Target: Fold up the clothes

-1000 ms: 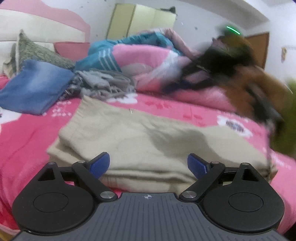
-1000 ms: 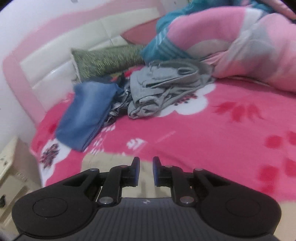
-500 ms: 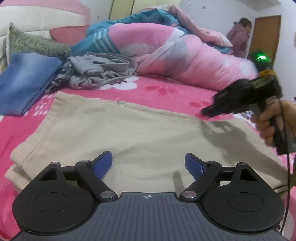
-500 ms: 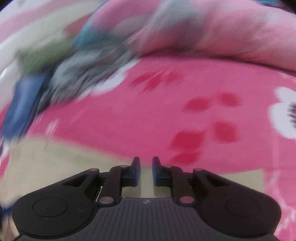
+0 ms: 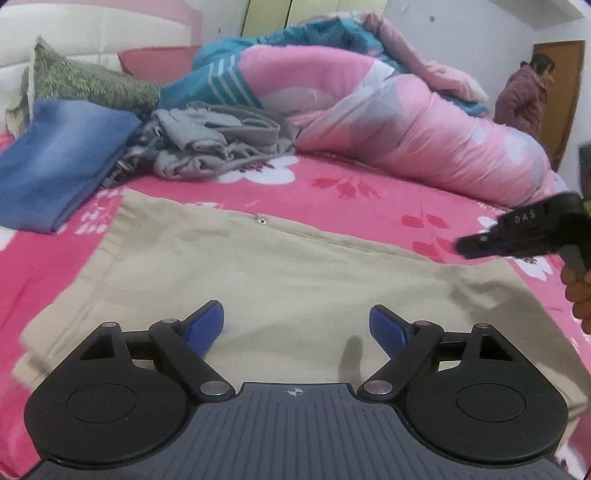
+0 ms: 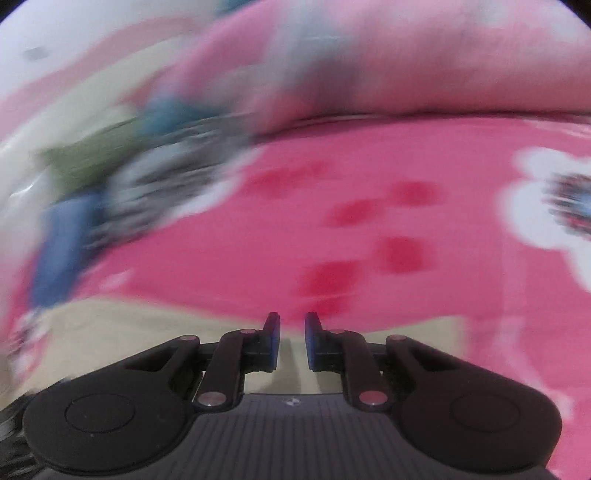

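Beige garment [image 5: 280, 280] is laid flat on the pink floral bed sheet [image 5: 369, 199], spread across the near part of the bed, with 1 small metal snap [image 5: 261, 220] seen at its far edge. Left claw [image 5: 296, 326] is held above the garment's near portion, jaws spread wide, nothing gripped between the blue pads [image 5: 207, 325]; no contact with the cloth is seen. Right claw [image 6: 292, 341] is seen in its own view with jaws drawn nearly together, a narrow gap left between them, nothing pinched; beige cloth [image 6: 147, 321] lies beneath and just beyond it, pink sheet [image 6: 369, 229] farther out. That view is heavily motion-blurred, so whether the fingertips touch the cloth cannot be told. In the left view the right claw [image 5: 465, 245] is seen at far right, over the garment's far right edge, carried by a hand [image 5: 580, 291] at the frame border. At far left, folded blue jeans [image 5: 55, 162] lie on the sheet; just right of them a crumpled grey garment [image 5: 218, 144] is piled. A green patterned pillow [image 5: 88, 83] sits behind the jeans against the white headboard [image 5: 74, 33]. A rolled pink and teal duvet [image 5: 406, 125] runs along the far side of the bed. A person in a dark pink jacket [image 5: 524, 99] is standing at a brown door [image 5: 569, 92], far right.
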`<act>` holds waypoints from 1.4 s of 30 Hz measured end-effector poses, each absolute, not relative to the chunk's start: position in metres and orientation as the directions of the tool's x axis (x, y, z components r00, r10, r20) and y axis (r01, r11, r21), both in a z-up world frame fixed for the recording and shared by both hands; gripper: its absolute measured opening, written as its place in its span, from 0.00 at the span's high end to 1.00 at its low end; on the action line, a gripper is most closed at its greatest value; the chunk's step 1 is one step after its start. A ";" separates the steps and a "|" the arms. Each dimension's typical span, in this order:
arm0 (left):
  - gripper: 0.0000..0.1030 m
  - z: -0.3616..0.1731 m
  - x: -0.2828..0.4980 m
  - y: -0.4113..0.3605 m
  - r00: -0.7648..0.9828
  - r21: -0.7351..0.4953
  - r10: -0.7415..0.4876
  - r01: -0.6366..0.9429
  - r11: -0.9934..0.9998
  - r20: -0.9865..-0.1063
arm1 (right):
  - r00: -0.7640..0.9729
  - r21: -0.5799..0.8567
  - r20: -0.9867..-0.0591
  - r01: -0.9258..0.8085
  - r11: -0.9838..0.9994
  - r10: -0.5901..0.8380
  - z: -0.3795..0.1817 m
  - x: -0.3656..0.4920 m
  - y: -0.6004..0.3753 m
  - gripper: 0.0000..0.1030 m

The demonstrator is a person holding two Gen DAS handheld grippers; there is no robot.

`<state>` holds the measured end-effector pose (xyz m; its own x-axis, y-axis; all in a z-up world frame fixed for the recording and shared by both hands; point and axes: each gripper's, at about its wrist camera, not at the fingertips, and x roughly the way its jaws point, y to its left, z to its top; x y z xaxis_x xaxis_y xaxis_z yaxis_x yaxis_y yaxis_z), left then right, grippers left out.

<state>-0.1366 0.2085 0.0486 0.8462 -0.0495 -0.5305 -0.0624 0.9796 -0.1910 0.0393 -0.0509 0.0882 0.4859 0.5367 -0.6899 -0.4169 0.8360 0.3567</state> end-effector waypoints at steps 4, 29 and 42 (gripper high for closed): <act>0.14 0.040 -0.143 0.204 0.839 -0.115 -0.004 -0.071 0.991 -0.544 | 0.296 0.384 -0.721 -0.582 0.717 0.626 0.073 0.032 0.020 0.85; 0.10 0.029 -0.148 0.200 0.854 -0.028 0.011 -0.030 0.999 -0.520 | 0.690 0.439 -0.578 -0.188 0.879 0.436 0.091 -0.128 -0.217 0.83; 0.08 0.025 -0.151 0.199 0.865 0.002 0.036 -0.041 0.999 -0.500 | 0.771 -0.071 -0.579 -0.371 0.926 0.265 0.090 -0.196 -0.175 0.73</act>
<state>-0.1515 0.1986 0.0251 0.8650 0.0359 -0.5005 -0.0405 0.9992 0.0016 -0.1955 -0.1746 0.0900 0.7710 0.2645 -0.5793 -0.3711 0.9258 -0.0712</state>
